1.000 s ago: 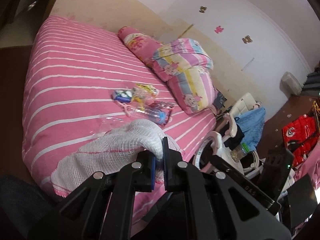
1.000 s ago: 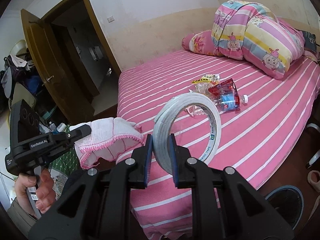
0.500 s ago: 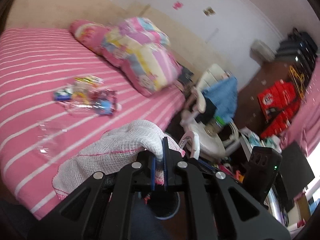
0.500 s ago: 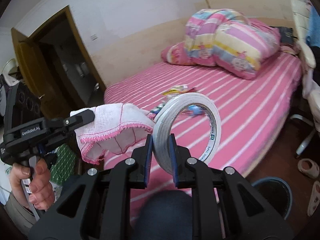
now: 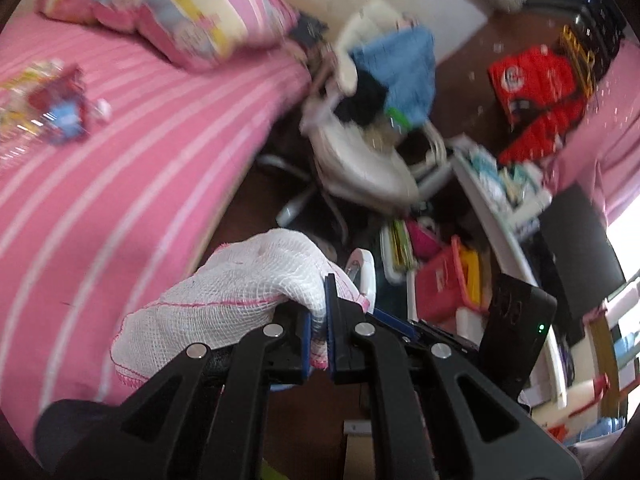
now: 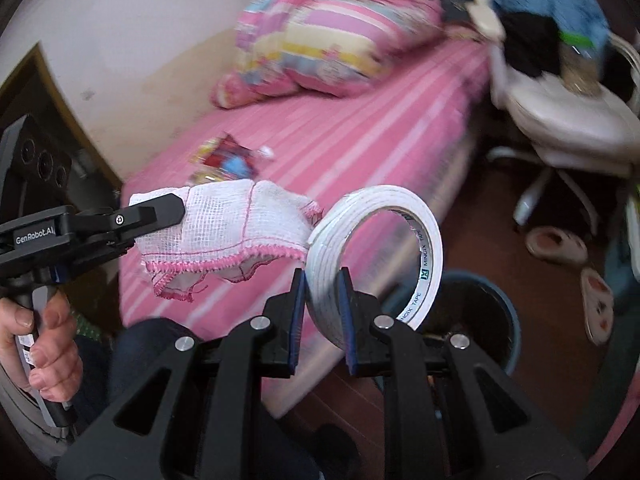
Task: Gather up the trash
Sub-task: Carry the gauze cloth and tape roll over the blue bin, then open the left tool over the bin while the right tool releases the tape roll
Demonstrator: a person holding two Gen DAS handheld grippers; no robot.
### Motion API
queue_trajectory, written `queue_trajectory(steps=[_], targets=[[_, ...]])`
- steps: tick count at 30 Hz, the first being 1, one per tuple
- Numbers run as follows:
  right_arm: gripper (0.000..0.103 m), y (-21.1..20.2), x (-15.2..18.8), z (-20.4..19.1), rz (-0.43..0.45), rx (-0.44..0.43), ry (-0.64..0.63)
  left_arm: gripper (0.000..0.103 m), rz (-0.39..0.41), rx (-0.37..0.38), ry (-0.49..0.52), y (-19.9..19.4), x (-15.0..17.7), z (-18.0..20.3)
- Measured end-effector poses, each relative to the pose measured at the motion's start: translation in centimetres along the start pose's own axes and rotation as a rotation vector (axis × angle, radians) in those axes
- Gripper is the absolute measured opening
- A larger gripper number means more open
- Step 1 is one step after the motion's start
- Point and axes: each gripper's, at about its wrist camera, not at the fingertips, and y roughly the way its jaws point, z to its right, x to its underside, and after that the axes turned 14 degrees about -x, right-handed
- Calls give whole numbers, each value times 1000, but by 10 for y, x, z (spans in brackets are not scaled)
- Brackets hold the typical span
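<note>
My left gripper point(image 5: 318, 308) is shut on a white mesh cloth with pink trim point(image 5: 240, 288), held in the air beside the bed; the cloth also shows in the right wrist view point(image 6: 232, 224). My right gripper point(image 6: 322, 284) is shut on a white tape roll point(image 6: 380, 248), held above the floor, with a dark round bin point(image 6: 476, 312) just beyond it. A small pile of wrappers and a plastic bottle point(image 5: 48, 108) lies on the pink striped bed point(image 5: 120, 184); the pile also shows in the right wrist view point(image 6: 228, 160).
A striped quilt and pillow point(image 6: 320, 40) lie at the bed's head. A white chair piled with clothes point(image 5: 372, 128) stands past the bed's foot. Slippers point(image 6: 560, 244) lie on the floor beside the bin. A cluttered white desk point(image 5: 492, 208) is on the right.
Both grippers have swung right, away from the bed and toward the floor. The bin has come further into the right wrist view. Each grip is unchanged.
</note>
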Motion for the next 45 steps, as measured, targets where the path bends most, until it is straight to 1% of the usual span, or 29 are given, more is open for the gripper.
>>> queue_trajectory(steps=[1, 5, 8, 11, 13, 16, 17, 20, 22, 24, 27, 32, 33, 34, 35, 36, 37, 38, 39, 41, 43, 45], targets=[[17, 0, 5, 8, -5, 12, 14, 5, -17, 6, 6, 9, 0, 2], [17, 4, 23, 44, -35, 57, 84, 5, -133, 50, 41, 68, 5, 19], [17, 10, 36, 69, -61, 88, 134, 5, -208, 66, 61, 108, 8, 28], [17, 14, 47, 89, -85, 104, 174, 5, -270, 80, 62, 144, 14, 33], [17, 23, 53, 101, -106, 116, 202, 5, -300, 91, 57, 165, 18, 34], [17, 36, 60, 117, -136, 128, 242, 5, -372, 99, 52, 203, 29, 31], [17, 40, 62, 121, -143, 134, 252, 5, -394, 101, 46, 211, 32, 29], [17, 51, 70, 136, -168, 145, 287, 5, -457, 74, 49, 239, 37, 22], [17, 59, 72, 143, -181, 151, 305, 5, -486, 82, 29, 253, 37, 17], [17, 66, 73, 148, -192, 155, 317, 5, -500, 77, 20, 262, 36, 13], [17, 76, 73, 154, -209, 168, 329, 5, -532, 89, -22, 276, 35, 5], [18, 85, 73, 159, -223, 182, 342, 6, -564, 106, -43, 293, 36, 3], [18, 86, 74, 160, -228, 188, 345, 7, -574, 96, -45, 297, 38, 2], [20, 87, 74, 162, -229, 193, 347, 14, -581, 77, -43, 299, 39, 3], [22, 88, 74, 162, -231, 201, 351, 27, -582, 63, -37, 301, 39, 3], [30, 89, 75, 164, -232, 218, 353, 37, -578, 46, -26, 302, 39, 3], [35, 88, 76, 164, -236, 231, 353, 61, -566, 18, -11, 300, 38, 4], [48, 89, 77, 163, -236, 245, 349, 70, -556, 7, -7, 299, 37, 4], [54, 87, 77, 161, -234, 264, 340, 70, -547, 3, -5, 297, 36, 4], [58, 85, 78, 159, -233, 277, 326, 72, -549, 7, -16, 297, 35, 1], [61, 81, 79, 155, -230, 287, 324, 75, -545, -6, -23, 295, 34, -1], [66, 77, 77, 151, -223, 292, 321, 76, -536, -15, -26, 290, 32, -3]])
